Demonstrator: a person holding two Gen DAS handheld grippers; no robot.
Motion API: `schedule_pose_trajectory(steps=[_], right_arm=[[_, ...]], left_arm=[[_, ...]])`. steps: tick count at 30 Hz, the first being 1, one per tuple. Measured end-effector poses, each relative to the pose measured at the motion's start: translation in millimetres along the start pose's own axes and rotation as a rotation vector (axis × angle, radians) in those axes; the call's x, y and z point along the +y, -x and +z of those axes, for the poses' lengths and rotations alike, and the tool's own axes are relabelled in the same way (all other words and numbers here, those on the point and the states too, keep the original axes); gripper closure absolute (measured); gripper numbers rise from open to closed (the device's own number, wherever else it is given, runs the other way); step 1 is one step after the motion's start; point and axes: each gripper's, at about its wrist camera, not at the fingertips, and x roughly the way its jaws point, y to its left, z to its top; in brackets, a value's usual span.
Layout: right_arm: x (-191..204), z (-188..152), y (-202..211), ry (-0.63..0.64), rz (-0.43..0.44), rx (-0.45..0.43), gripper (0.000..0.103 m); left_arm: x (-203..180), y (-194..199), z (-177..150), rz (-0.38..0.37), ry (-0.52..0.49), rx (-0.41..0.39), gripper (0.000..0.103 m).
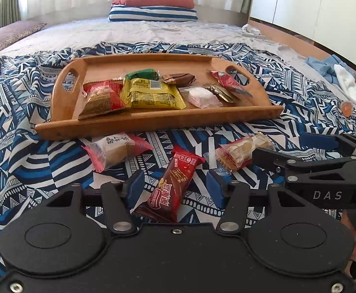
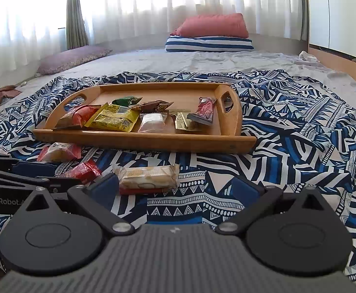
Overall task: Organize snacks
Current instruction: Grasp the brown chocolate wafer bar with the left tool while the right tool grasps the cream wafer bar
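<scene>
Left gripper (image 1: 175, 190): jaws part-way apart around the red wafer packet (image 1: 172, 185); gaps show on both sides, so the pads do not yet press it.
Right gripper (image 2: 175, 188): jaws wide apart and empty, the biscuit packet (image 2: 148, 177) lying just beyond its left finger.
Left on the cloth: three packets sit on the patterned blanket (image 1: 19, 146), namely the wafer, the biscuits, and a white-and-pink cake packet (image 1: 115, 150) near the tray's front rim.
Already in: the bamboo tray (image 1: 153, 120) holds about seven packets, among them a yellow one (image 1: 151, 92).
Progress: by my reckoning, well past halfway; three pickups remain.
</scene>
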Motion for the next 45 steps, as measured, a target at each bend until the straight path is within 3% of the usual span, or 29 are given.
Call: schedule_pose_trajectory(steps=[1, 5, 6, 16, 22, 30, 38, 45], right_arm=[[0.7, 0.8, -1.2, 0.0, 0.0, 0.001, 0.0], [4.7, 3.5, -5.5, 0.007, 0.005, 0.005, 0.0], [6.2, 4.3, -6.7, 0.01, 0.006, 0.006, 0.0], [23.7, 7.6, -20.0, 0.039, 0.012, 0.019, 0.0], [34.8, 3.3, -25.3, 0.071, -0.064, -0.027, 0.0], [46.9, -2.8, -28.6, 0.156, -0.074, -0.037, 0.0], [38.0, -10.1, -29.2, 0.099, -0.053, -0.048, 0.007], [31.1, -11.8, -28.2, 0.054, -0.027, -0.054, 0.022]], left_arm=[[1.5, -2.0, -0.6, -0.007, 0.009, 0.01, 0.054], [6.6, -2.3, -1.4, -0.013, 0.025, 0.017, 0.08], [8.5, -1.8, -1.0, -0.017, 0.034, 0.019, 0.081], [24.8, 6.5, -1.6, -0.026, 0.089, 0.02, 0.081], [29.2, 8.9, -3.2, -0.014, 0.095, 0.009, 0.081], [29.4, 9.6, -6.0, -0.007, 0.086, 0.004, 0.081], [29.0, 9.2, -9.1, -0.007, 0.087, 0.0, 0.08], [29.1, 10.0, -9.2, -0.004, 0.088, -0.001, 0.08]])
